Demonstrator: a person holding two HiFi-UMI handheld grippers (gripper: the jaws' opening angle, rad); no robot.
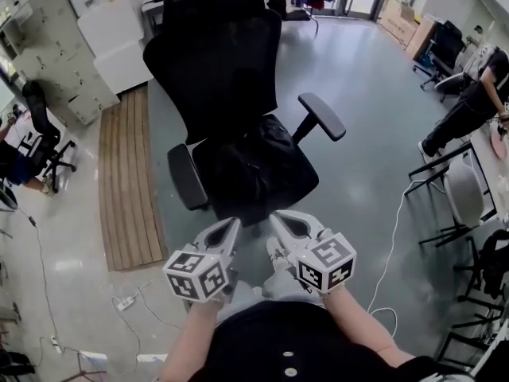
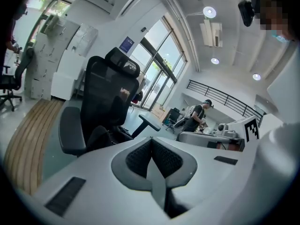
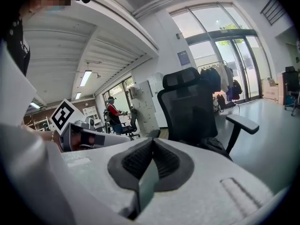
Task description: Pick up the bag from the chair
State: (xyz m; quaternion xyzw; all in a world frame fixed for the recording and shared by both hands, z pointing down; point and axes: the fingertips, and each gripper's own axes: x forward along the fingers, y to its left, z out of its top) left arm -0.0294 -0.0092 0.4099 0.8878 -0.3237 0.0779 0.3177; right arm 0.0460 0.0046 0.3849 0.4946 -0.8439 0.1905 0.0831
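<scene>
A black office chair [image 1: 219, 62] stands in the middle of the floor, facing me. A black bag [image 1: 258, 161] lies slumped on its seat, hard to tell from the dark cushion. My left gripper [image 1: 231, 229] and right gripper [image 1: 280, 223] are side by side just short of the seat's front edge, both shut and empty. In the left gripper view the jaws of the left gripper [image 2: 151, 146] meet, with the chair [image 2: 108, 97] and bag [image 2: 101, 136] beyond. The right gripper view shows the right gripper [image 3: 152, 148] shut too, the chair [image 3: 194, 107] ahead and the bag [image 3: 213, 146] low on its seat.
A wooden slatted mat [image 1: 127, 181] lies left of the chair, with white cabinets [image 1: 48, 54] behind it. Another office chair [image 1: 44, 138] is at far left. A person [image 1: 473, 106] stands at right by desk frames [image 1: 461, 205]. A cable [image 1: 391, 249] and a power strip [image 1: 123, 301] lie on the floor.
</scene>
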